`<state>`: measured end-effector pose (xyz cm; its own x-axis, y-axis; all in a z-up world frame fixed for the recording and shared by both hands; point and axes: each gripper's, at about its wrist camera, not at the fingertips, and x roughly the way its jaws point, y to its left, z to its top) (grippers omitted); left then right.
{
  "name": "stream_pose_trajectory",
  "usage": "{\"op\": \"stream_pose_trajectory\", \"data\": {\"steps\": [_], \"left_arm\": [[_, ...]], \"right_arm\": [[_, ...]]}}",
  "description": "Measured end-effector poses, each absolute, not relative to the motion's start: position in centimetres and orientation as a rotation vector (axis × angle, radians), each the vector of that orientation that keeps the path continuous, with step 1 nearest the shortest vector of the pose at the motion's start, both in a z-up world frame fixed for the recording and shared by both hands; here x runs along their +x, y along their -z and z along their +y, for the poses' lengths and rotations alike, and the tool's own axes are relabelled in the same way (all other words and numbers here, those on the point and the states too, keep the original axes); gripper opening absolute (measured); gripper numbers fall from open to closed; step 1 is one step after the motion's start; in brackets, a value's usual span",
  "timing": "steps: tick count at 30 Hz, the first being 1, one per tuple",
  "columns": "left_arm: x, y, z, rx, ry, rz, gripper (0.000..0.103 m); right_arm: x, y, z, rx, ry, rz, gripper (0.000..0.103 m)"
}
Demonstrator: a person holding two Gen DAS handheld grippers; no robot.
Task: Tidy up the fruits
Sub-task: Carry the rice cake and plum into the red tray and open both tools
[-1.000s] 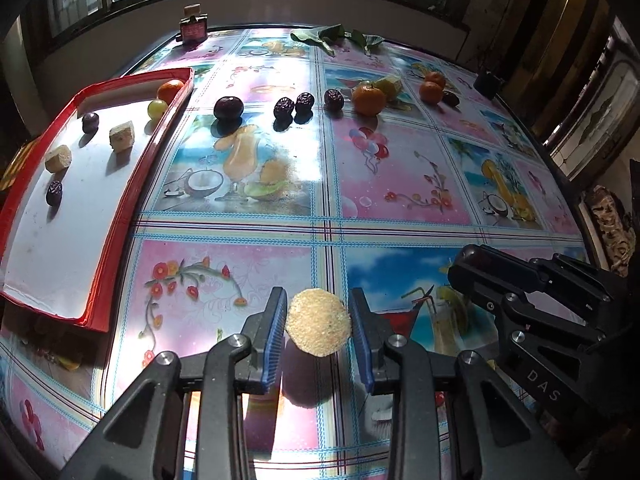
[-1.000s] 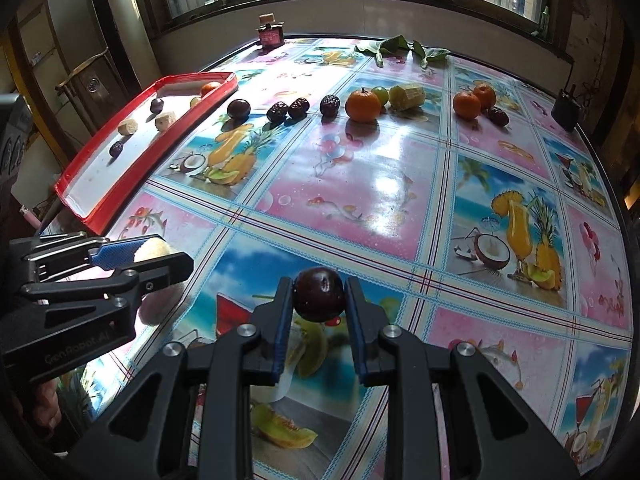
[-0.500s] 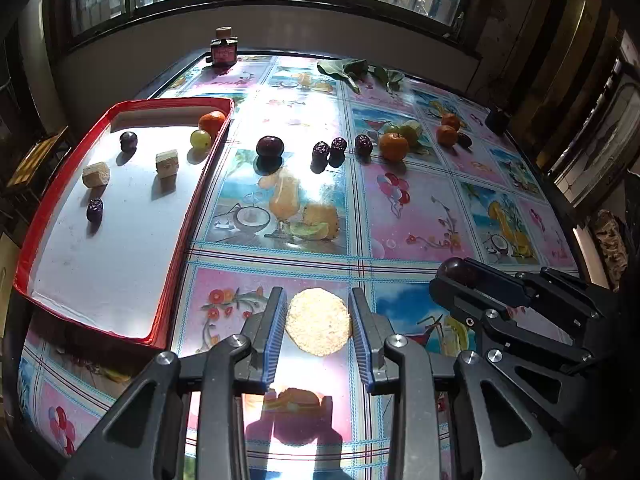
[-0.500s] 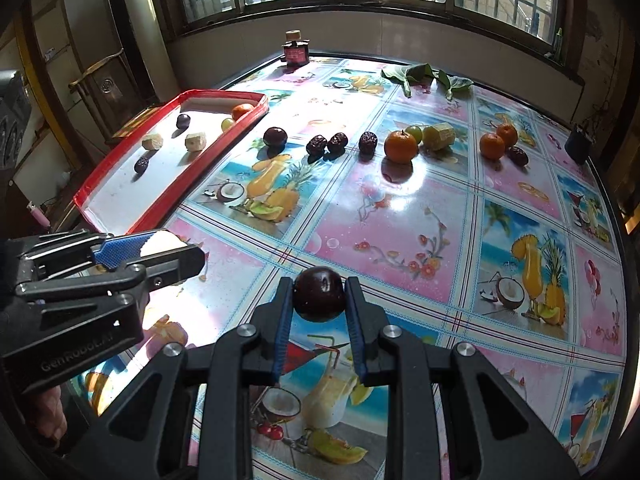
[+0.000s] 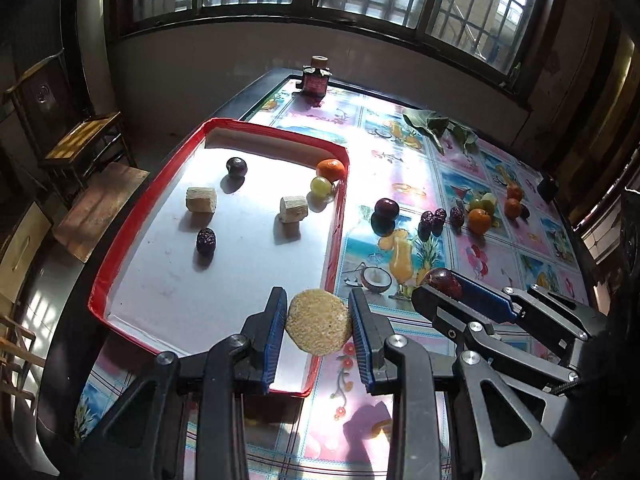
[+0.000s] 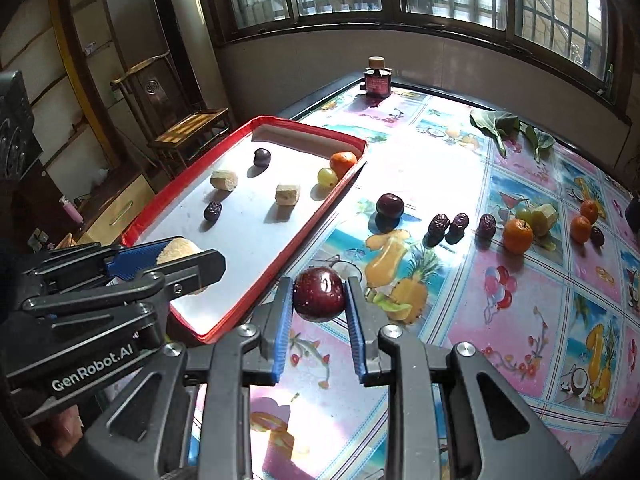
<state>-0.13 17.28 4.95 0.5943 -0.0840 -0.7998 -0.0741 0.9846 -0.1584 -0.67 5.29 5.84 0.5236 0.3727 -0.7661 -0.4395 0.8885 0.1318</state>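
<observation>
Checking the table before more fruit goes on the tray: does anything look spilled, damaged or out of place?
Nothing spilled or damaged. Only oddities: loose green leaves and a small dark bottle at the table's far edge, apart from the fruit.

We see a table (image 6: 460, 292) covered by a glossy cloth printed with fruit and drink pictures. On its left part lies a red tray (image 6: 256, 296). Right of the tray, directly on the cloth, sit a dark plum (image 6: 389, 205), three wrinkled dates (image 6: 460, 222) in a row and an orange (image 6: 517, 235). At the far edge stand a small dark bottle (image 6: 376, 80) and some green leaves (image 6: 504, 128), perhaps vegetable greens.
</observation>
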Motion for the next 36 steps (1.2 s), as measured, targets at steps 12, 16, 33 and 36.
{"op": "stream_pose_trajectory", "data": {"steps": [12, 16, 33, 36], "left_arm": [[3.9, -2.1, 25.6, -0.194, -0.187, 0.977, 0.031], [5.2, -0.6, 27.1, -0.197, -0.211, 1.013, 0.031], [6.6, 0.9, 28.4, -0.180, -0.275, 1.057, 0.051], [6.6, 0.5, 28.2, -0.172, -0.287, 1.050, 0.059]], "right_arm": [[5.4, -3.8, 13.2, -0.080, -0.557, 0.924, 0.028], [7.3, -2.2, 15.2, -0.090, -0.557, 0.957, 0.028], [9.9, -0.7, 17.6, -0.144, -0.554, 0.988, 0.029], [9.8, -0.7, 17.5, -0.148, -0.549, 0.989, 0.029]]}}
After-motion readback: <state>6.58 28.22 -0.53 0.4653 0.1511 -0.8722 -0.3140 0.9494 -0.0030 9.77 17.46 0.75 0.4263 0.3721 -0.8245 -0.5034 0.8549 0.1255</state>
